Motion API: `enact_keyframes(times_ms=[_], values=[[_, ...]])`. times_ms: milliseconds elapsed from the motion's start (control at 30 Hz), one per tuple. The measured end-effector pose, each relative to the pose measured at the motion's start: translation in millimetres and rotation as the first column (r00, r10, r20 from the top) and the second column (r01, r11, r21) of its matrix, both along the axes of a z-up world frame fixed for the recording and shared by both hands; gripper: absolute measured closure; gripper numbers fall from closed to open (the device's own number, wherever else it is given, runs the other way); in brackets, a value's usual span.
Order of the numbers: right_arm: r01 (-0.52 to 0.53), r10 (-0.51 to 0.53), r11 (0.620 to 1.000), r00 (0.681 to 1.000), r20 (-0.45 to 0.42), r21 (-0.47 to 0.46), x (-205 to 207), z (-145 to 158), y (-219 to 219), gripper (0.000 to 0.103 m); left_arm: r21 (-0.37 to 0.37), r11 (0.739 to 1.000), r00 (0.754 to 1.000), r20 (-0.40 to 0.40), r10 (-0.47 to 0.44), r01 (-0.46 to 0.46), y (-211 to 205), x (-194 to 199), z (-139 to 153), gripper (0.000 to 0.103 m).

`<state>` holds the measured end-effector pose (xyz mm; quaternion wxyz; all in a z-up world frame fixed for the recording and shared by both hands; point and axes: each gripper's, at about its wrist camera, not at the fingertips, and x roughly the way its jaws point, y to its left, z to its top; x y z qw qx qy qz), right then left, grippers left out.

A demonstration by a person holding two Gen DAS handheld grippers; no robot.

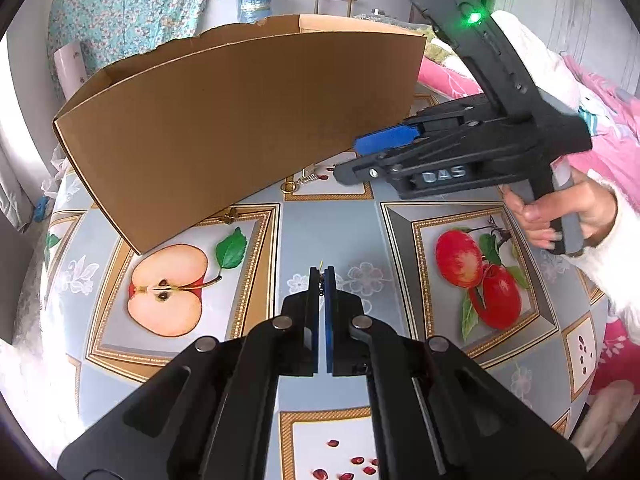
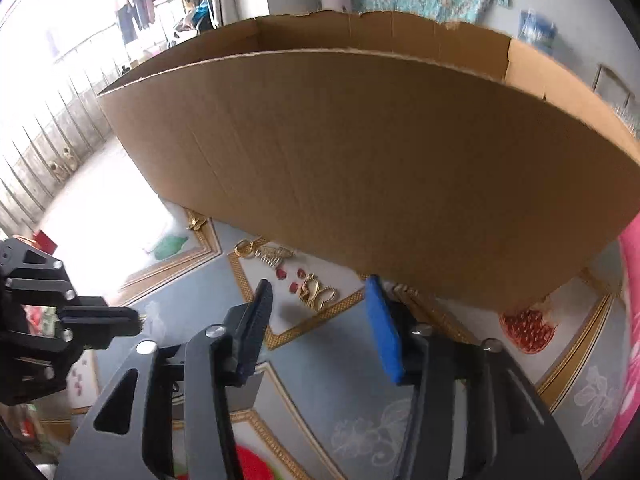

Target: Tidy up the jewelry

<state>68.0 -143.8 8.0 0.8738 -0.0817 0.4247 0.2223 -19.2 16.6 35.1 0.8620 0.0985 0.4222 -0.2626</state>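
In the left wrist view my left gripper (image 1: 323, 274) is shut above the tablecloth, and a thin gold piece of jewelry (image 1: 322, 265) pokes out between its pads. A tall cardboard box (image 1: 240, 120) stands just behind. My right gripper (image 2: 320, 304) is open low over the table, close to the box wall (image 2: 360, 160). A gold looped ornament (image 2: 318, 292) lies on the cloth just ahead of its fingertips, untouched. A gold ring with a comb-like piece (image 2: 260, 254) lies further left by the foot of the box. The same gripper (image 1: 346, 159) shows at right, held by a hand (image 1: 560, 220).
The fruit-print tablecloth (image 1: 360, 232) covers the round table. Another small gold piece (image 2: 196, 222) lies by the box's left corner. My left gripper (image 2: 136, 322) reaches in from the left edge. A person's pink and white sleeve (image 1: 616, 264) is at the right.
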Motion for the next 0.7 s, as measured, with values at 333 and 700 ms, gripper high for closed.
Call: enact_keyframes(times_ms=[333,700], values=[[0.015,-0.012,0.996,1.000,-0.026,0.085,-12,-1,6,0.087,-0.003,1.000,1.000,0.014,0.008,-0.008,3,-3,4,0.101],[-0.041,0.031,0.962,0.999,0.040,0.269,-47,77,-27,0.087,-0.063,0.998,0.998,0.066,0.019,-0.015,9,2,54,0.101]])
